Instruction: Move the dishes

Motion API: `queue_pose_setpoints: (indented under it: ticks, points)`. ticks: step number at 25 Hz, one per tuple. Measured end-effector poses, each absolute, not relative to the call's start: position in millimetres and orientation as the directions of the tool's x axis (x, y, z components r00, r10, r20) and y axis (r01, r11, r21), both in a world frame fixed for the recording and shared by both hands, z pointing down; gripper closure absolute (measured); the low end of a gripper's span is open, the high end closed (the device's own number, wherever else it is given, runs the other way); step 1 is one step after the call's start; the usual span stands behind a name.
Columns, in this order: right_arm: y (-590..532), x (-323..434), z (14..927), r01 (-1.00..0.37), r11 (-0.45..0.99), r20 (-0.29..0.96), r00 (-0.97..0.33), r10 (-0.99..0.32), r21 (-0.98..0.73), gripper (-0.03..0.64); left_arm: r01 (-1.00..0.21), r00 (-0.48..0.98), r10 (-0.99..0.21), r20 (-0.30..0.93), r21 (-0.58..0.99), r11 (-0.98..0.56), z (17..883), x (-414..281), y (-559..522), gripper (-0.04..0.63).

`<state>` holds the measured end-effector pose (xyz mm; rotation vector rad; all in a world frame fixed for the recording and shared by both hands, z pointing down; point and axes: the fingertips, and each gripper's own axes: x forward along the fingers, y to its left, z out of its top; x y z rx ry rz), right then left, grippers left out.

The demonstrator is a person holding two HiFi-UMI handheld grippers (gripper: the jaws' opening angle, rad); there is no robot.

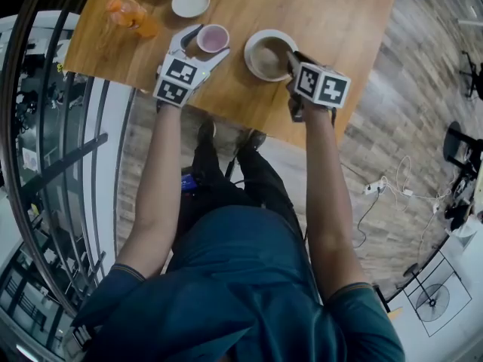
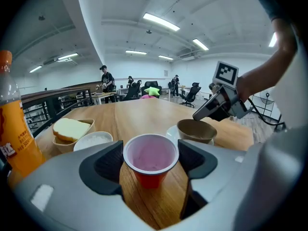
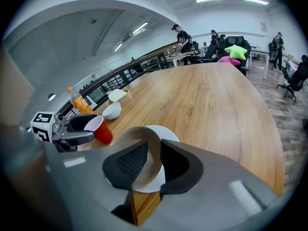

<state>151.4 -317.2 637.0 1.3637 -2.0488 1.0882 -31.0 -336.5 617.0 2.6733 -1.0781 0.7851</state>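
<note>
Left gripper [image 2: 150,161]: grey shell, black rubbery pads [image 2: 107,166]. The jaws stand wide, one on each side of the red plastic cup [image 1: 213,38]. The cup is round and tapered, with a white rim and a pale pink inside. It stands upright on the wood table [image 1: 324,13], rim just beside both pads, no clear squeeze.

Right gripper [image 3: 153,153]: black mesh-textured pads [image 3: 129,161]. The jaws are narrow, pinching the near wall of the brown bowl [image 1: 266,57], one pad inside and one outside. The bowl is matte, thin-walled and looks like paper. It sits on a round white plate [image 3: 168,133], right of the cup, near the table's front edge.

Farther back on the table:
- a small white bowl [image 1: 190,2], smooth and round
- a clear orange drink bottle [image 1: 132,17], lying on its side in the head view
- a tan tub [image 2: 61,143] holding a bread slice [image 2: 70,127]
</note>
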Motion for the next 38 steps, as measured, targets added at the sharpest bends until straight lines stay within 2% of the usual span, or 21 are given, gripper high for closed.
queue_pose_setpoints:
  ticks: [14, 22, 28, 32, 38]
  points:
    - [-328.2, 153.5, 638.5, -0.932, 0.201, 0.717, -0.36, -0.597, -0.3, 0.549, -0.669, 0.628, -0.594, 0.503, -0.041, -0.742, 626.4, -33.2, -333.0, 0.238]
    - [-324.2, 145.9, 638.3, -0.907, 0.202, 0.693, -0.414, -0.591, -0.37, 0.549, -0.675, 0.637, -0.599, 0.485, -0.026, -0.738, 624.4, -36.0, -330.4, 0.232]
    - [-324.2, 141.9, 635.9, -0.895, 0.233, 0.691, -0.443, -0.57, -0.381, 0.548, -0.681, 0.637, -0.599, 0.485, -0.009, -0.732, 622.3, -37.5, -328.8, 0.222]
    - [-319.8, 139.8, 637.9, -0.888, 0.278, 0.704, -0.46, -0.541, -0.366, 0.518, -0.689, 0.631, -0.611, 0.478, -0.017, -0.725, 615.9, -42.9, -328.0, 0.221]
    - [-310.6, 146.2, 656.3, -0.896, 0.292, 0.765, -0.44, -0.47, -0.335, 0.523, -0.704, 0.622, -0.635, 0.459, -0.027, -0.709, 605.8, -47.5, -330.9, 0.222]
